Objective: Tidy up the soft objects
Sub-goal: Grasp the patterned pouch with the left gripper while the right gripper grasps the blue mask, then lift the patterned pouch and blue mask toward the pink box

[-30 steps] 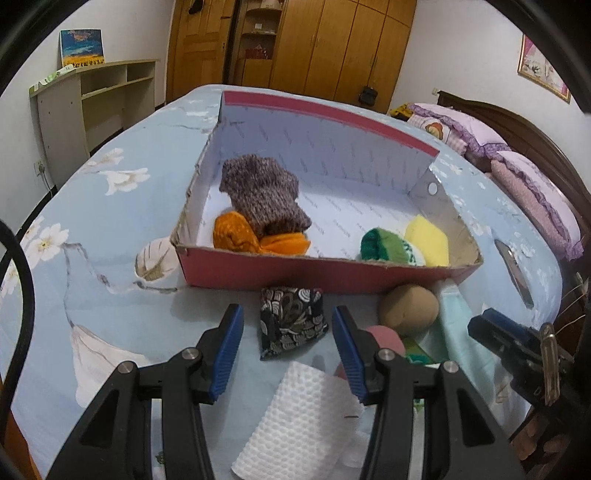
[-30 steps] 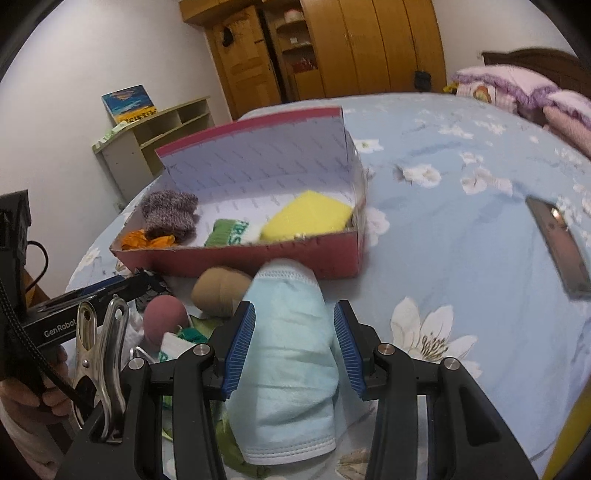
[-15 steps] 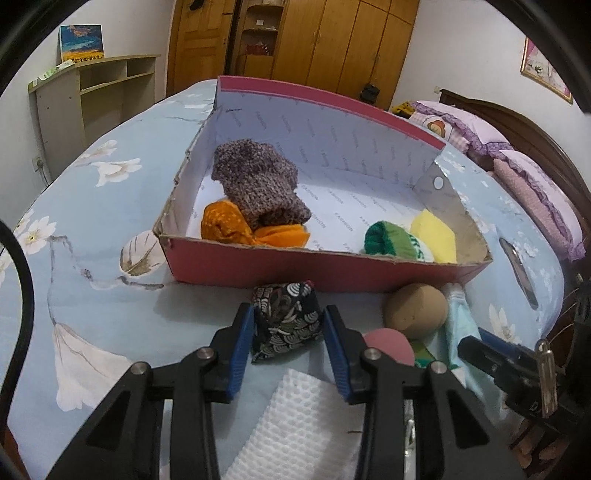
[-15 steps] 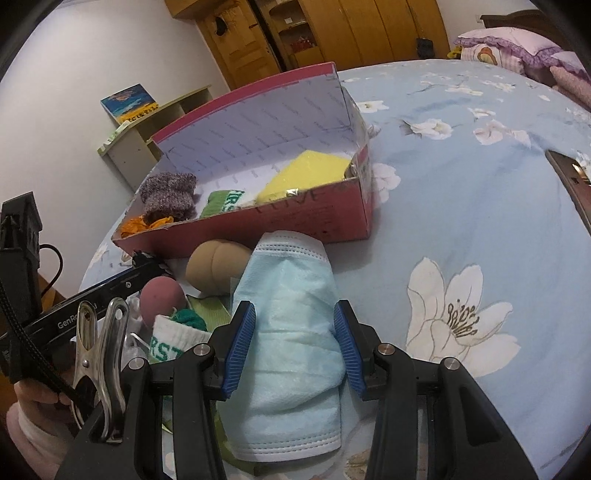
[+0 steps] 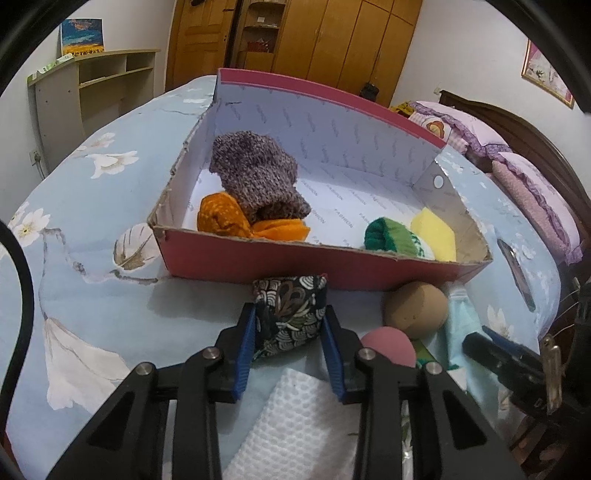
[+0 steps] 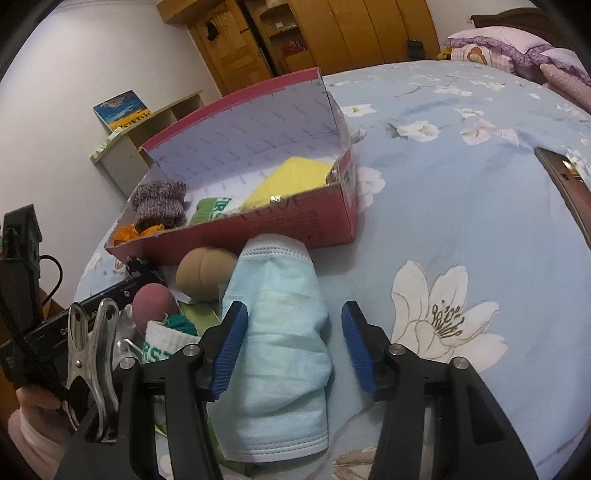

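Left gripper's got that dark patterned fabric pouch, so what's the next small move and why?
Probably lift the dark patterned fabric pouch and carry it over the near wall of the pink cardboard box. The left gripper has just been closing and its blue pads now squeeze the pouch, which lies on the bedsheet just outside the box.

bed: floral blue bedsheet [image 6: 461, 206] | pillows: purple-frilled pillows [image 5: 532, 184] by dark headboard | wall: wooden wardrobe [image 5: 332, 40], open shelf unit [image 5: 85, 96] with painting [image 5: 82, 36] atop | bed: dark phone [image 6: 565, 184] lying flat
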Action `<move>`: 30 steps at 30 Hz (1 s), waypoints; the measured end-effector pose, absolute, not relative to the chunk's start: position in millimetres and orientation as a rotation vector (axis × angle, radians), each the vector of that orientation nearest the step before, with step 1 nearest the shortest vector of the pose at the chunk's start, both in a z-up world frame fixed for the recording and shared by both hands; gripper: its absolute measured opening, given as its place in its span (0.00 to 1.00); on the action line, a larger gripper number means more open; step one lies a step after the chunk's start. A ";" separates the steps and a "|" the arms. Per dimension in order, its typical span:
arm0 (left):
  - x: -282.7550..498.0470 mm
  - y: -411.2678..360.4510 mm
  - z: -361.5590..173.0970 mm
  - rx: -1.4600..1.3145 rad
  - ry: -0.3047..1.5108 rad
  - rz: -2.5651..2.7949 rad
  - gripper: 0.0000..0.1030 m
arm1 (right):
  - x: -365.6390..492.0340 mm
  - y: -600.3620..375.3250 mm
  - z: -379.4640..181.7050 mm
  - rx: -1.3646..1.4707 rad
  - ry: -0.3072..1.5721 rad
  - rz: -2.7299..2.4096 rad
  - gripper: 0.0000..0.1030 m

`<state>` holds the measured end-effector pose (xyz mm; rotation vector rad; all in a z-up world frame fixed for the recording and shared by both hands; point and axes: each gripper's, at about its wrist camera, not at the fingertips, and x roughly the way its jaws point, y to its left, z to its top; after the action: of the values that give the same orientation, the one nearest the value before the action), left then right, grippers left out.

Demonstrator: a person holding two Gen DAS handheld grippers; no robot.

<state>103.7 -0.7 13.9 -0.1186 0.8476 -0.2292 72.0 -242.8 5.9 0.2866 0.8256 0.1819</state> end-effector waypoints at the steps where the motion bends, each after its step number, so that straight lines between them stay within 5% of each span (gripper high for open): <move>1: 102.6 0.5 14.8 -0.121 0.845 -0.231 0.34 | 71.9 -241.6 6.1 0.277 0.825 0.180 0.54; 9: 90.8 12.3 26.6 -0.152 0.814 -0.241 0.34 | 69.1 -228.2 1.3 0.174 0.853 0.171 0.55; 16: 79.6 18.5 38.5 -0.161 0.782 -0.251 0.34 | 62.4 -225.5 5.5 0.168 0.827 0.198 0.29; 30: 89.6 -2.1 70.1 -0.119 0.705 -0.289 0.34 | 50.3 -223.4 31.8 0.139 0.724 0.195 0.27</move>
<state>89.6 -2.1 70.1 -0.1194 0.7046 -0.2888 50.3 -223.4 31.8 0.1386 0.7238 0.1951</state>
